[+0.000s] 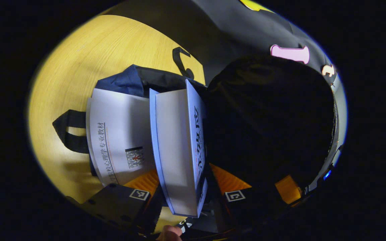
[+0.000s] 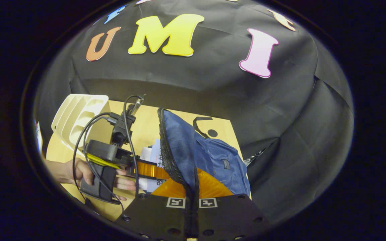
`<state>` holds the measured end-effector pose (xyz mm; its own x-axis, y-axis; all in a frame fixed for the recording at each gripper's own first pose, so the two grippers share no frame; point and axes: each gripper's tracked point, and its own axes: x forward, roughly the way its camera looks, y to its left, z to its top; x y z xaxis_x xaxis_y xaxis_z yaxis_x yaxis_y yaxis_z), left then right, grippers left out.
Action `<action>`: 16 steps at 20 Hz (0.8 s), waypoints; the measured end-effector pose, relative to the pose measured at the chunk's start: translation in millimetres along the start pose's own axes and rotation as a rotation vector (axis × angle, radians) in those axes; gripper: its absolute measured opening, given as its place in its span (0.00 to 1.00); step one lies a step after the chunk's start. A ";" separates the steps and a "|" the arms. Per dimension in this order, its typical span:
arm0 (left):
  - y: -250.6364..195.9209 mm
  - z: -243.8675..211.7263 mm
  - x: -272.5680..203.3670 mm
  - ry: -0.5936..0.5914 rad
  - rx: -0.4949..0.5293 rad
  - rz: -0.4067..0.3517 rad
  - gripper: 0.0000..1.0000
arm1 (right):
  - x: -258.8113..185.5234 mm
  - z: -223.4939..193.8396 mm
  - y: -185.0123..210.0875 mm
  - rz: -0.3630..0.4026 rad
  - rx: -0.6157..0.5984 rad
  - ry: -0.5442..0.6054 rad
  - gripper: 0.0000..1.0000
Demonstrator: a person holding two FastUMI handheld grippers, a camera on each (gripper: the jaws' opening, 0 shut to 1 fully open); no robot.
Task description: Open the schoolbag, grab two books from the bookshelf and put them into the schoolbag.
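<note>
Wooden table: cream bookshelf at its far left corner, lying empty-slotted. Blue schoolbag toward the table's right edge, mouth open, dark flap raised and blocking that side. Right gripper: fingers pressed together on the bag's zipper edge, holding it up. Left gripper: clamped on a blue-edged book, long axis pointing away into the bag's mouth, spine uppermost. Second book lies flat beside it, already partly inside the bag.

Open blue schoolbag, two books inside
</note>
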<state>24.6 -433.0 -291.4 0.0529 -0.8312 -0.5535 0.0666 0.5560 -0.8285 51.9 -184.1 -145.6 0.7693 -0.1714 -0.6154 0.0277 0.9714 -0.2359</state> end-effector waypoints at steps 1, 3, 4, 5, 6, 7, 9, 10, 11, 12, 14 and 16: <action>7.1 -0.8 -1.7 0.006 0.010 0.059 0.75 | 1.5 0.3 -0.1 0.000 0.001 -0.001 0.00; 13.6 -1.0 -11.0 0.007 0.032 0.156 0.81 | 2.0 -0.4 -0.1 0.002 0.003 0.001 0.00; 16.4 -0.4 -20.2 0.008 0.048 0.197 0.81 | 1.7 -0.5 -0.2 0.004 0.003 0.000 0.00; 19.8 0.4 -23.0 0.008 0.061 0.235 0.82 | 2.5 0.2 0.7 0.004 0.003 -0.001 0.00; 20.9 0.5 -29.3 0.005 0.073 0.259 0.83 | 2.3 0.8 1.0 0.006 0.002 -0.002 0.00; 21.0 3.2 -36.3 -0.006 0.088 0.285 0.83 | 2.1 1.0 1.9 0.007 0.002 -0.004 0.00; 25.4 10.1 -54.3 -0.050 0.131 0.345 0.84 | 1.8 0.4 2.4 0.008 0.002 -0.004 0.00; 25.2 15.8 -63.2 -0.081 0.164 0.374 0.83 | 2.3 0.7 2.7 0.009 0.005 -0.003 0.00; 25.0 20.1 -74.9 -0.111 0.198 0.406 0.83 | 1.9 0.2 3.4 0.010 0.006 -0.003 0.00; 22.7 24.7 -85.9 -0.143 0.229 0.429 0.83 | 1.9 0.6 4.0 0.010 0.008 -0.004 0.00; 15.2 38.9 -110.4 -0.220 0.297 0.471 0.83 | 3.4 0.9 6.4 0.013 0.009 -0.002 0.00; 8.1 60.1 -138.5 -0.320 0.385 0.521 0.83 | 3.7 -0.6 8.8 0.015 0.013 0.000 0.00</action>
<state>77.7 -312.9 -216.4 0.4585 -0.4472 -0.7679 0.2967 0.8916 -0.3421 54.6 -176.3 -150.5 0.7700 -0.1571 -0.6184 0.0245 0.9758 -0.2174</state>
